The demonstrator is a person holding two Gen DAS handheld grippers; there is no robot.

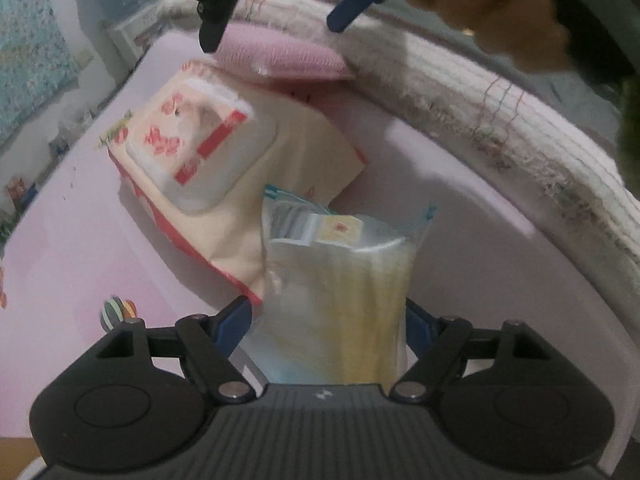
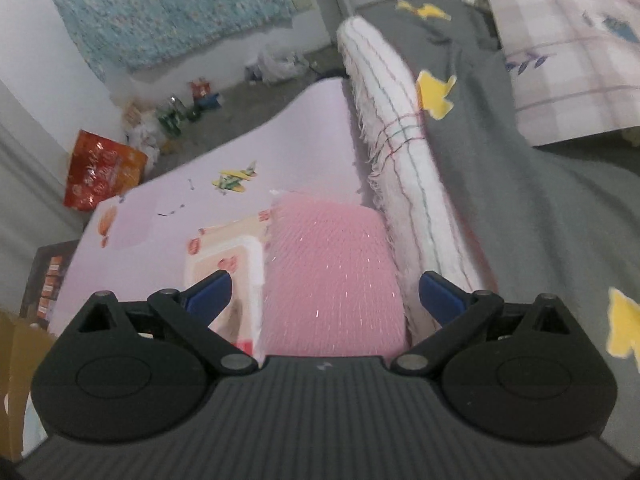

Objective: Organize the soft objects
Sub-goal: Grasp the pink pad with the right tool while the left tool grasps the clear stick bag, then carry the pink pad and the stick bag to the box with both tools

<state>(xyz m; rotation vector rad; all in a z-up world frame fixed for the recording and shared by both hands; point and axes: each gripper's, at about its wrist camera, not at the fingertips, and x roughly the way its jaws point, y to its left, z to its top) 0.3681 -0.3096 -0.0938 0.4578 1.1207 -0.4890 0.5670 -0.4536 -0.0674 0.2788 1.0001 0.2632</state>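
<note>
Soft packs lay together on the pale pink desk [image 1: 72, 248] beside the bed: a clear plastic pouch [image 1: 340, 288] of folded yellowish stuff, a larger cream-and-red wipes pack [image 1: 224, 168] with a white flip lid behind it, and a pink mesh-covered pad [image 1: 280, 56] farther back against the rolled white towel [image 1: 480, 112] at the bed's edge. My left tool [image 1: 328, 320] stood partly open around the pouch, one blue finger at each side of it; the pouch filled nearly the whole gap, but I could not tell whether the pads pressed on it. The pouch stood upright, leaning against the wipes pack. My right tool [image 2: 324, 296] hung over the pink pad [image 2: 332, 272], fingers spread wide to either side, above it and holding nothing; from the left camera the same tool [image 1: 276, 28] showed at the top of the view with its fingers apart over that pad. The wipes pack [image 2: 228, 260] lay just to the pad's left, and the towel roll [image 2: 396, 152] ran along its right, against the grey blanket [image 2: 520, 208] on the bed.
</note>
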